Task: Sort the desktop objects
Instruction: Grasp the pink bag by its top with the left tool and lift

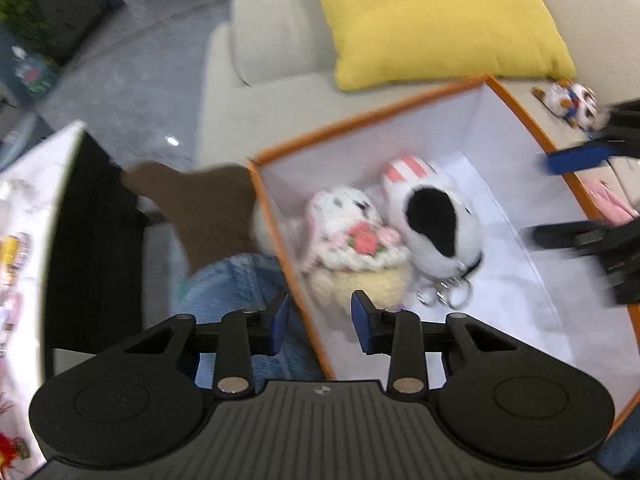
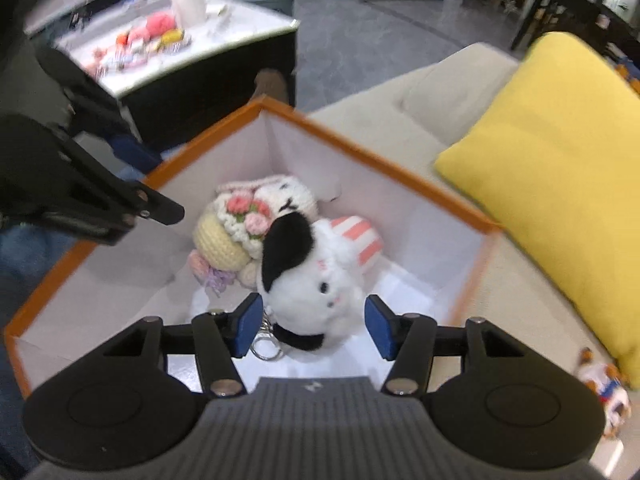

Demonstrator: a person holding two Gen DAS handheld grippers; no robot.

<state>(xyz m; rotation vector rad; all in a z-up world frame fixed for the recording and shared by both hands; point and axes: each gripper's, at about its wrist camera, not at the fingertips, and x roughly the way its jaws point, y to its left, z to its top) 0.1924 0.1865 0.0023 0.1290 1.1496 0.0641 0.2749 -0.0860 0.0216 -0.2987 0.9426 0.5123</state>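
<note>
The white plush dog (image 2: 320,280) with the black ear lies in the orange-edged box (image 2: 384,164), near the middle of the floor of it. A small metal ring hangs from its neck. Right beside it, touching, is a knitted toy with pink flowers (image 2: 240,216). A pink striped bit (image 2: 360,240) pokes out from behind the dog.

The right gripper (image 2: 312,328) hangs just over the dog with its blue pads spread wide. It holds nothing. The left gripper (image 1: 320,320) is over the near rim of the box. Its pads are apart too, and nothing is between them.

I think the toys in the box are already sorted, and the job is part way done. The next move, I guess, is to go and get another toy. One little toy (image 2: 604,392) lies on the sofa (image 2: 460,92) just outside the box. More small bright things sit on the white surface (image 2: 240,32) across the way. To grab one, a gripper must come down around it with the pads open and then squeeze.

The box sits on the pale sofa, next to a big yellow cushion (image 2: 560,168). The floor (image 2: 360,40) is grey. The pictures are a bit blurry, so I cannot tell what the small things on the surface are.
</note>
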